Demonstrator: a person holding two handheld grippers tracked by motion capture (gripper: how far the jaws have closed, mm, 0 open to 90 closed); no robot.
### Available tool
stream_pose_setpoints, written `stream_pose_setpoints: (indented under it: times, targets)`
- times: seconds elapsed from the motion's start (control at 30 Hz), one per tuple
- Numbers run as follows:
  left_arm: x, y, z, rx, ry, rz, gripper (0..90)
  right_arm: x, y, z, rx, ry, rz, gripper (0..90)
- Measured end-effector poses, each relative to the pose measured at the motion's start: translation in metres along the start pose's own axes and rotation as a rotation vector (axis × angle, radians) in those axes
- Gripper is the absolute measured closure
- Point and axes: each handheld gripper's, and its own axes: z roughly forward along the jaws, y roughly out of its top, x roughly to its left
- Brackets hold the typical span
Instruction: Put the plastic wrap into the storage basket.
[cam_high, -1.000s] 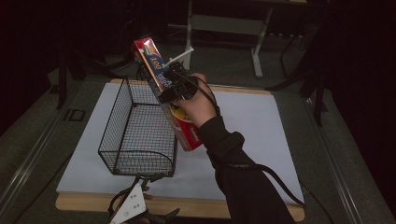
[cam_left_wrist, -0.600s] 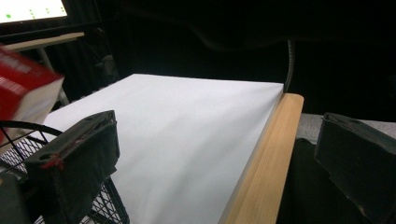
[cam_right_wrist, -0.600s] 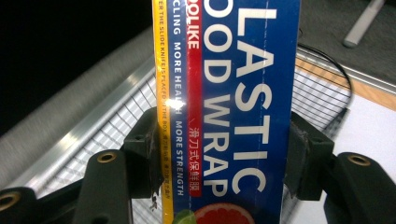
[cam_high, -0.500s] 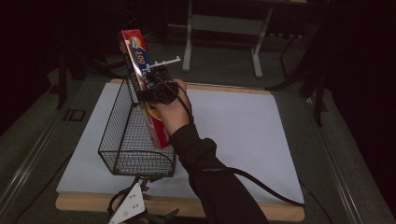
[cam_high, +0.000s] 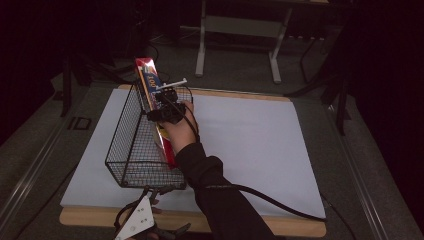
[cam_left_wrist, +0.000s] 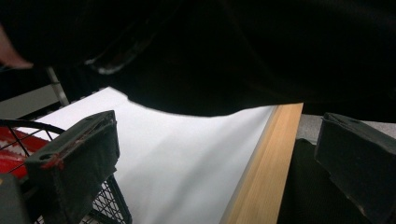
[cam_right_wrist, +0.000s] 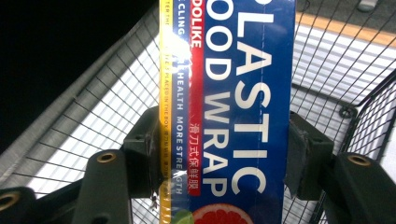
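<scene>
Here the right gripper (cam_high: 167, 102) was clamped on a box (cam_right_wrist: 233, 112) of plastic wrap, its two jaws pressed against the long sides, one on the yellow edge and the other on the blue face's far edge, as the right gripper view showed. Between the jaws the print read "PLASTIC WRAP", and a slice of red fruit sat low on the label, near the base of the jaws. Beyond and to both sides of the jaws lay the wire walls of a black basket (cam_right_wrist: 84, 130), so the box was held inside it. In the high view the box (cam_high: 148, 85) stood tilted, its upper end rising above the basket rim (cam_high: 122, 120) past the jaws and its lower end down within the mesh on the hand's side. The right hand (cam_high: 179, 131) held the gripper over the basket, a dark sleeve behind it. The basket sat on a white sheet (cam_high: 250, 140) that covered the bench (cam_high: 280, 227). The left gripper (cam_high: 150, 227) lay low at the near edge of the bench, its jaws spread wide apart and gripping nothing. In the left gripper view, between those jaws ran the white sheet (cam_left_wrist: 187, 163) and the bench's wooden edge (cam_left_wrist: 266, 168); beside the left-hand jaw showed a corner of the basket (cam_left_wrist: 109, 200) with a bit of red behind the wire, and a dark sleeve hung across above the jaws.
</scene>
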Motion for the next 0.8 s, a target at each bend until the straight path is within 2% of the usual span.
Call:
stream_pose_setpoints:
  times: [0.13, 0.2, 0.3, 0.4, 0.43, 0.5, 0.6, 0.63, 0.73, 0.8]
  targets:
    - [0.0, 0.0, 0.0, 0.001, 0.001, -0.001, 0.4, 0.005, -0.007, 0.017, 0.036, -0.023, -0.017, 39.3]
    - [0.0, 0.0, 0.0, 0.003, 0.002, 0.001, 0.4, 0.004, -0.01, 0.025, 0.058, -0.06, -0.035, 39.3]
    - [0.0, 0.0, 0.0, 0.003, 0.0, 0.001, 0.4, 0.002, -0.015, 0.033, 0.067, -0.065, -0.021, 39.1]
    - [0.0, 0.0, 0.0, 0.007, -0.003, 0.001, 0.4, 0.004, -0.018, 0.04, 0.103, -0.094, -0.051, 38.8]
    - [0.0, 0.0, 0.0, 0.007, -0.004, 0.001, 0.4, 0.004, -0.02, 0.043, 0.108, -0.09, -0.046, 38.6]
    - [0.0, -0.001, 0.001, 0.006, -0.004, -0.001, 0.4, 0.006, -0.021, 0.044, 0.095, -0.098, -0.067, 38.4]
    - [0.0, -0.001, 0.001, 0.007, -0.002, -0.002, 0.4, 0.007, -0.021, 0.044, 0.094, -0.081, -0.075, 33.2]
    - [0.001, -0.001, 0.0, 0.006, -0.001, -0.002, 0.4, 0.007, -0.02, 0.041, 0.084, -0.064, -0.061, 32.2]
    - [0.001, -0.001, 0.0, 0.009, 0.0, 0.0, 0.4, 0.007, -0.018, 0.034, 0.071, -0.041, -0.073, 29.8]
    - [0.001, 0.0, 0.0, 0.008, 0.002, 0.0, 0.4, 0.007, -0.018, 0.026, 0.057, -0.016, -0.077, 25.2]
